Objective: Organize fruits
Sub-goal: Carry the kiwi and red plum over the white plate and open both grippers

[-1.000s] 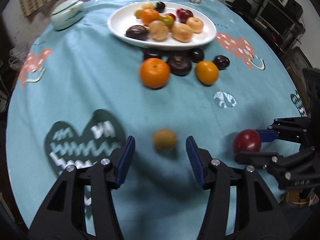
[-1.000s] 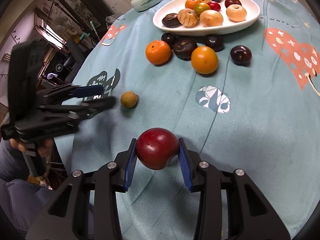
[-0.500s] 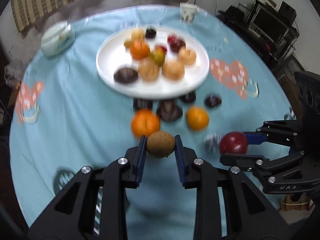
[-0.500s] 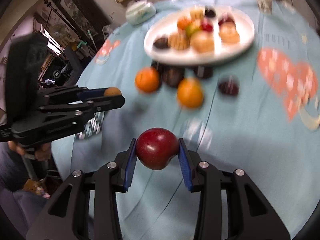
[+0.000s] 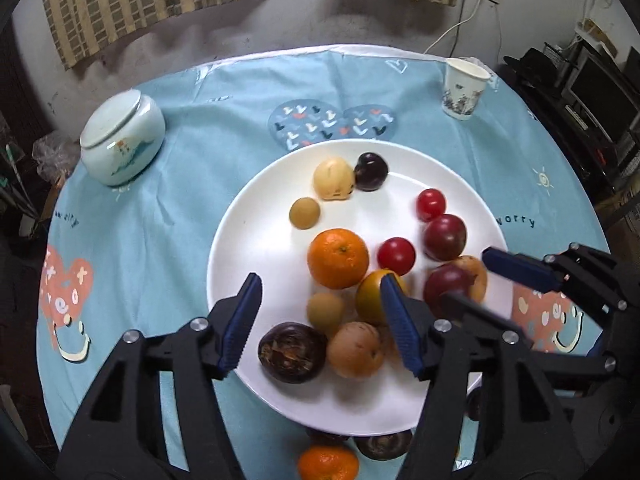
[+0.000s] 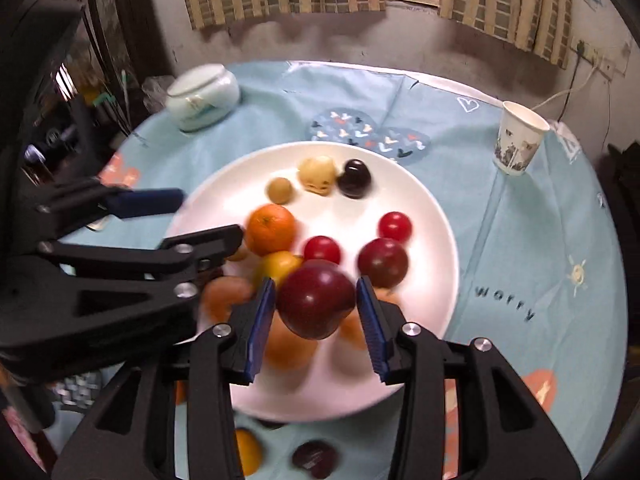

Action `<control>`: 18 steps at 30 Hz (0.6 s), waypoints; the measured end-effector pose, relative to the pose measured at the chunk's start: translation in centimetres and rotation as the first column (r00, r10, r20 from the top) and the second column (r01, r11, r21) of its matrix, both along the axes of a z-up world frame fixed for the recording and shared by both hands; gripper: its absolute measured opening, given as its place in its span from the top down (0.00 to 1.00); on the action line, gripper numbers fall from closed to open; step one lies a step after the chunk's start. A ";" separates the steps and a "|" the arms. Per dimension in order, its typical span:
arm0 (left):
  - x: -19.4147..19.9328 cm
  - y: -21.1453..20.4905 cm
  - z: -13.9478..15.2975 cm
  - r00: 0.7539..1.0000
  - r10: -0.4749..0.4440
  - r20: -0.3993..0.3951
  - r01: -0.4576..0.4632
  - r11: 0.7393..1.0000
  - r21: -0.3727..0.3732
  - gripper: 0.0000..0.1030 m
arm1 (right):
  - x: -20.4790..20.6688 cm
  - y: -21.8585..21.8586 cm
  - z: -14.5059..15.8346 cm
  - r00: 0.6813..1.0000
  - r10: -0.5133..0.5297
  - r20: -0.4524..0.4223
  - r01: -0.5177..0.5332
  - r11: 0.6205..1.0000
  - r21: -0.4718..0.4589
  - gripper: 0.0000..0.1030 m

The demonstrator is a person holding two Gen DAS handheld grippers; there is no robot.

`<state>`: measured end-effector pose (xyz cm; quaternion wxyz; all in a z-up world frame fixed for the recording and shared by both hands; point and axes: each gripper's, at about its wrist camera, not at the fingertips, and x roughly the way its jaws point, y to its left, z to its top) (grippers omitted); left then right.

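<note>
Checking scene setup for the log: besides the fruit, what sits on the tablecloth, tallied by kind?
Plate: 1
Paper cup: 1
Lidded jar: 1
Total: 3

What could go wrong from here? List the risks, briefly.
1. The dark red plum sits between the right gripper fingers above a crowded pile. Dropped there, it may bounce off other fruit and roll over the white plate rim.
2. The open left gripper hangs close beside the right one over the same plate, so the two could clash when pulling away.
3. The left fingers are low near the small brown fruit and could nudge it.
</note>
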<state>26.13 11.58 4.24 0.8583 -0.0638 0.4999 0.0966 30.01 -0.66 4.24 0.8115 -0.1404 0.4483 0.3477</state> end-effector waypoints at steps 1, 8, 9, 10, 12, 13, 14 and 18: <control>-0.2 0.4 -0.2 1.000 0.004 0.004 -0.004 1.000 -0.008 0.39 | 0.3 -0.5 0.0 1.000 -0.008 -0.010 0.008 1.000 0.014 0.58; -3.3 1.8 1.0 0.998 0.029 0.052 -0.026 0.999 -0.042 0.34 | -0.4 -4.2 0.4 0.992 -0.072 -0.102 0.083 0.992 0.099 0.55; -4.4 1.5 1.6 0.998 0.012 0.069 -0.009 0.999 -0.037 0.32 | -1.1 -4.8 0.5 0.991 -0.070 -0.114 0.082 0.991 0.107 0.55; -5.3 1.2 2.0 0.997 -0.003 0.080 0.005 1.000 -0.027 0.31 | -2.0 -5.4 0.4 0.990 -0.065 -0.127 0.080 0.990 0.115 0.54; -7.3 0.3 2.7 0.995 -0.033 0.091 0.033 0.999 0.002 0.27 | -4.5 -6.7 0.2 0.986 -0.057 -0.154 0.076 0.990 0.122 0.48; -8.4 -0.2 2.9 0.994 -0.050 0.095 0.049 0.999 0.012 0.27 | -5.7 -7.0 0.0 0.985 -0.049 -0.167 0.071 0.989 0.128 0.44; -9.4 -0.7 3.0 0.993 -0.067 0.094 0.065 0.998 0.020 0.26 | -7.4 -7.5 -0.2 0.982 -0.037 -0.183 0.063 0.989 0.136 0.41; -14.4 -3.2 2.2 0.991 -0.111 0.069 0.109 0.993 0.032 0.18 | -13.4 -8.6 -1.6 0.974 -0.026 -0.223 0.057 0.990 0.131 0.41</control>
